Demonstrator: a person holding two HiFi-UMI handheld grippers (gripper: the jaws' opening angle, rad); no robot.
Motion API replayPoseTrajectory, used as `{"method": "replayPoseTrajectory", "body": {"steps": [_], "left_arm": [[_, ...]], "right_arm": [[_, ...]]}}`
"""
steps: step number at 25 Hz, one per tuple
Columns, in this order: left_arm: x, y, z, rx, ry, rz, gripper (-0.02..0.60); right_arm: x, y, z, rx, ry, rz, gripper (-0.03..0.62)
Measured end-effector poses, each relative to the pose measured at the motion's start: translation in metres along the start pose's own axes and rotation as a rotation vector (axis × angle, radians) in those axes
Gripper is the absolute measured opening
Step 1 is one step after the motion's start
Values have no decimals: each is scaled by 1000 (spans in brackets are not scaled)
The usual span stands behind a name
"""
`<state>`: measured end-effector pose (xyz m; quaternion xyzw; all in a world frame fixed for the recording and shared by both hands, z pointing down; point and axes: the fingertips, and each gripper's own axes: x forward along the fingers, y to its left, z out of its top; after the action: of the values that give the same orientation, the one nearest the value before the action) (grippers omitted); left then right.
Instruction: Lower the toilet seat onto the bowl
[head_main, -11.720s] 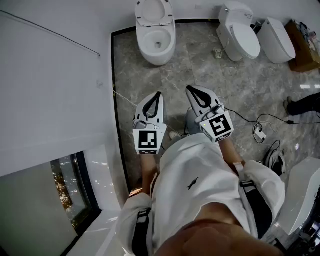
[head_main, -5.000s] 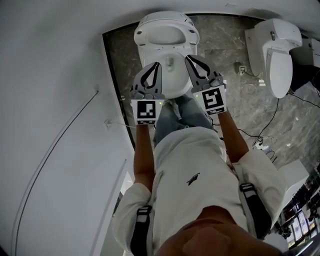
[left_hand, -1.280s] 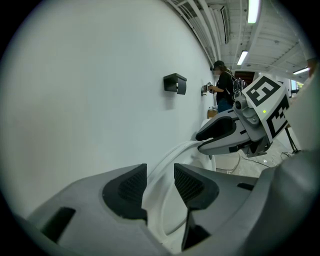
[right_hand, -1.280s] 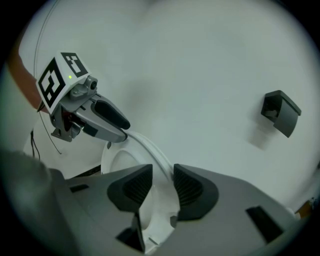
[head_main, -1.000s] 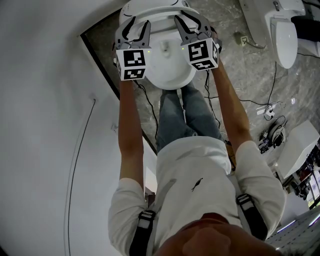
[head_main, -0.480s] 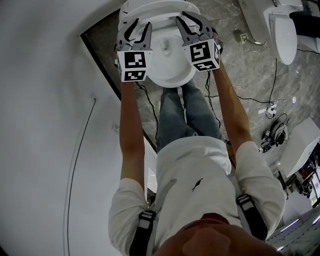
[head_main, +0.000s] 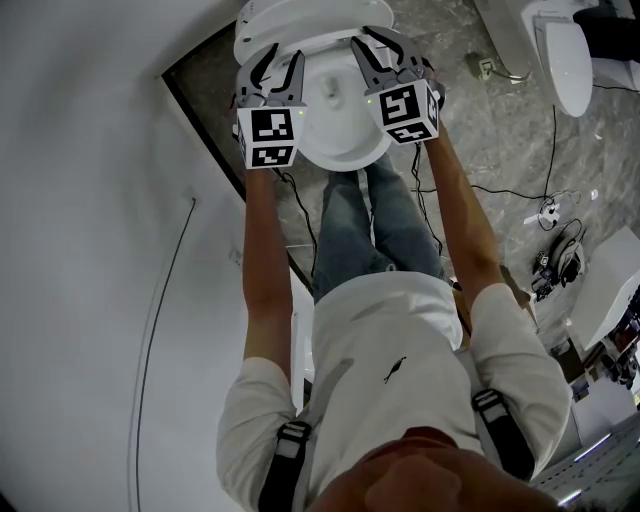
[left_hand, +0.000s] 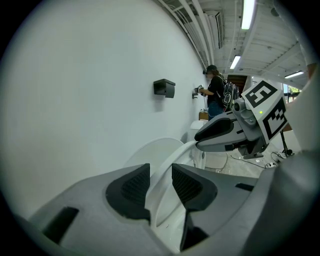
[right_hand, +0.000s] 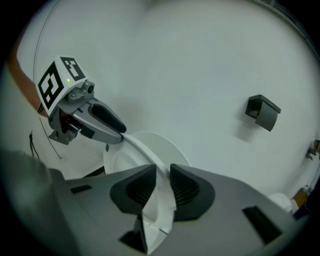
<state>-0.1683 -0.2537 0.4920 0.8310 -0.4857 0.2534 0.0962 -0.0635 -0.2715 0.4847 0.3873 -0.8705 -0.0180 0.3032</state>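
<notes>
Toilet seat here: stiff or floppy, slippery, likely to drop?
Probably stiff: the seat shows an even curve from side to side. Its smooth white surface looks slippery. Tilted off the lid, it may fall fast under its own weight.

Bright ceiling strip lights (left_hand: 246, 14), soft shadows, dark fisheye corners.

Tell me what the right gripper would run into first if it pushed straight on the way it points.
The toilet seat: its rim already sits between the jaws of the right gripper. Past it stands the raised lid, then probably the wall; depth there is unclear.
</notes>
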Motion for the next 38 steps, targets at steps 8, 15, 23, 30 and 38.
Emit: {"method": "replayPoseTrajectory", "body": {"steps": [8,15,23,30,38], "left_arm": [[-12,-17,-12,-6,6,-13,155],[-24,-32,-15,5,15,-24,155],[-36,-49,-29,-2,28,-33,156],[-44,-60,-35,-15,37,-32,156],[-52,-68,-39,-19,53,-37,158]], "right_arm": [[-16,12,-10,6,9,-13,95],[-32,20,-16,12,15,-13,97],[-47,34,-29,20,19,-4,98],[-57,42,-37,29,22,9,101],[-66,50,-41,41,21,23,104]]}}
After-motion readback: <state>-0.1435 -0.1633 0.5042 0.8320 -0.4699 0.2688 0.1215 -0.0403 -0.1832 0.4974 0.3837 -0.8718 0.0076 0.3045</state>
